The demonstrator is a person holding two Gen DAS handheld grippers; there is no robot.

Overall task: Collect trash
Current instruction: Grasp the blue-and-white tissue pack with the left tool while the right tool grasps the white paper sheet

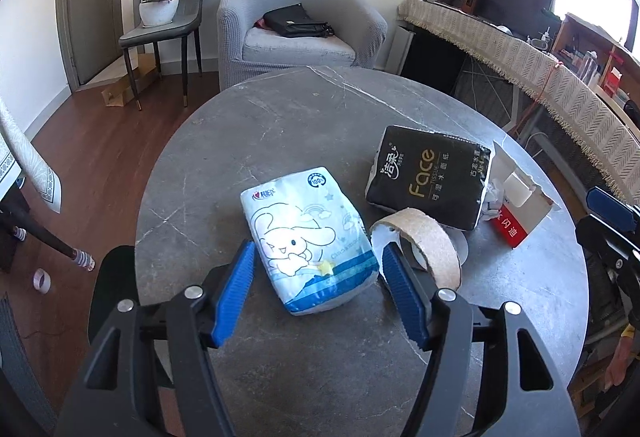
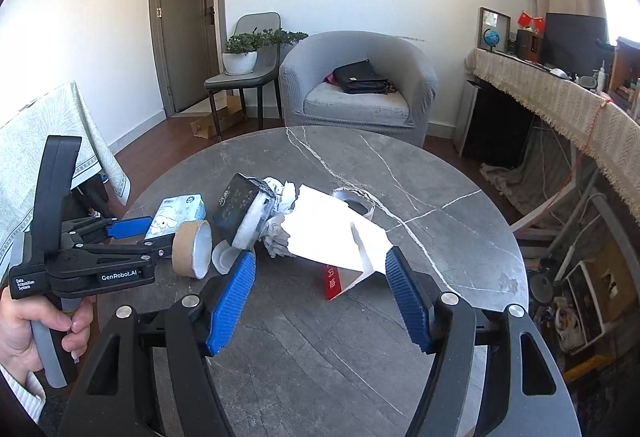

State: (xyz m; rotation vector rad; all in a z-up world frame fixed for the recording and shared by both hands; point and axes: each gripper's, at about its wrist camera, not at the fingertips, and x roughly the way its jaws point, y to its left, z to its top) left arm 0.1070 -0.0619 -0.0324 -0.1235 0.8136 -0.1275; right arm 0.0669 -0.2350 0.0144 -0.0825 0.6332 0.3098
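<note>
While both jaw pairs stand apart and empty, the left gripper point(image 1: 318, 257) straddles the blue pack point(image 1: 308, 237), tape core point(image 1: 420, 245) touching at 3 o'clock. Right gripper point(image 2: 320, 265) faces the torn box point(image 2: 340, 237); black pack point(image 2: 240, 209) at 10 o'clock.

- Grey armchair point(image 2: 356, 85) against the wall, a black bag point(image 2: 360, 77) on its seat.
- Potted plant point(image 2: 244, 51) on a grey chair point(image 2: 248, 77).
- Closed door point(image 2: 186, 21) with a red decoration.

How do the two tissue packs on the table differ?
The blue tissue pack is pale with a cartoon rabbit; the black tissue pack is dark with gold lettering. The blue one lies between the open left gripper fingers; the black one lies farther off, against the cardboard box. Both rest on the table.
</note>
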